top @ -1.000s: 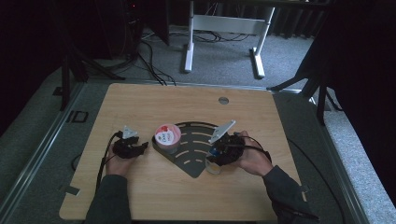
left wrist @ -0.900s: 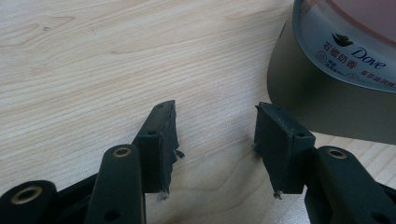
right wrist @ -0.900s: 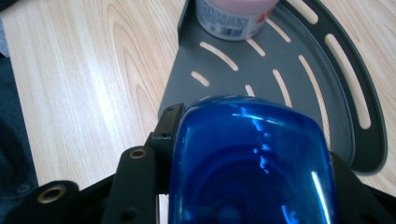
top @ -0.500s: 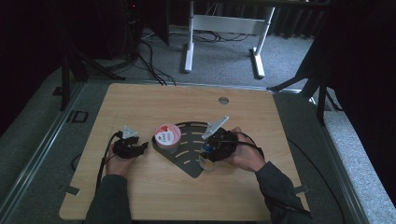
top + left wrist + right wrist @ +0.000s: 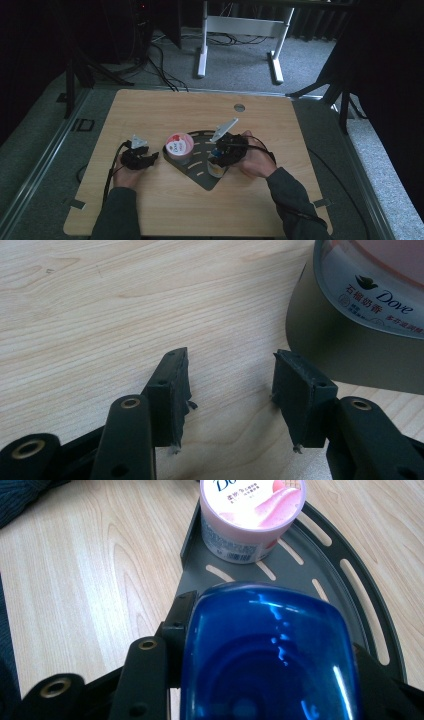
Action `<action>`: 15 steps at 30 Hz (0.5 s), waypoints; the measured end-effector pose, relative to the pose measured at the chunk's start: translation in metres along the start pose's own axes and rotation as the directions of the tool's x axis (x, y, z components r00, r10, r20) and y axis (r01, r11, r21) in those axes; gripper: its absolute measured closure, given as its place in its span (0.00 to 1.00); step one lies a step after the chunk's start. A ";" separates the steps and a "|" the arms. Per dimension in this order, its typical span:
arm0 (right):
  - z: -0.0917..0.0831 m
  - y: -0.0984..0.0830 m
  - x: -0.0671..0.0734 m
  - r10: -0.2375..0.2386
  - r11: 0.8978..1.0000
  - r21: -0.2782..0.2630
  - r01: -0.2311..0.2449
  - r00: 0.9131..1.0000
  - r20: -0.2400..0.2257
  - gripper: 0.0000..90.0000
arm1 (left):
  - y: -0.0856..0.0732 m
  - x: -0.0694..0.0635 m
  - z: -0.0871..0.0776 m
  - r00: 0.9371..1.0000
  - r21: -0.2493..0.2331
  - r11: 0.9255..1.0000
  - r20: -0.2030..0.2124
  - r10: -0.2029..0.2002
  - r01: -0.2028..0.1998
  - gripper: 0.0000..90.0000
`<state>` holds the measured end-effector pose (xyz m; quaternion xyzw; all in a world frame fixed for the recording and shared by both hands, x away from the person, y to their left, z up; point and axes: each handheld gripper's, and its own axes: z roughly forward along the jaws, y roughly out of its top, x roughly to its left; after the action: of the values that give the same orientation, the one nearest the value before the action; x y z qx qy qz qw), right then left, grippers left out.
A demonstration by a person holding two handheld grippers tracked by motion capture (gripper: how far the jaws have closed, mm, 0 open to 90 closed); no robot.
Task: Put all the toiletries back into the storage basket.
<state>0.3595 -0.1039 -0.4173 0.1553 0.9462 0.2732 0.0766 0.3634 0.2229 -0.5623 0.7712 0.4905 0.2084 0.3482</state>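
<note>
Desk: light wood, both my grippers working near its middle.

Rack: a dark grey fan-shaped metal tray with slots, lying flat on the desk between the two grippers. In the right gripper view its slotted arc runs ahead of and below the jaws.

Right gripper: closed on a blue-capped container, the blue top pressed between the two black jaws and blocking most of what lies below. In the high view the container hangs over the near part of the rack, close to its pointed corner. I cannot tell whether its base is touching the tray or just above it.

Dove tub: pink-and-white lid, standing upright on the far left part of the rack, ahead of the right gripper and well apart from the held container. In the left gripper view it sits just beyond the right-hand jaw.

Left gripper: jaws about half apart, nothing between them, only bare desk; resting beside the rack's left edge.

Step, as I judge it: placing the container on the rack next to the tub. Next move calls for lowering it squarely onto a flat part of the tray, clear of the tub, then easing the jaws apart.
</note>
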 end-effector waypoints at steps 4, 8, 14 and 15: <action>0.004 0.005 -0.002 0.002 1.000 0.003 -0.002 1.000 0.002 0.63 | 0.000 0.000 0.000 1.000 0.000 1.000 0.000 0.000 0.000 0.54; 0.007 0.009 -0.006 0.004 1.000 0.003 -0.004 1.000 0.003 0.63 | 0.000 0.000 0.000 1.000 -0.002 1.000 -0.001 -0.001 0.001 0.54; 0.013 0.015 -0.013 0.011 1.000 0.004 -0.011 1.000 0.005 0.63 | 0.000 0.000 0.000 1.000 -0.001 1.000 -0.001 0.000 0.000 0.54; 0.014 0.016 -0.014 0.019 1.000 0.008 -0.019 1.000 0.005 0.63 | 0.000 0.000 0.000 1.000 -0.002 1.000 -0.002 0.000 0.000 0.54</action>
<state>0.3800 -0.0886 -0.4200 0.1652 0.9456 0.2698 0.0759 0.3633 0.2225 -0.5624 0.7707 0.4906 0.2094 0.3485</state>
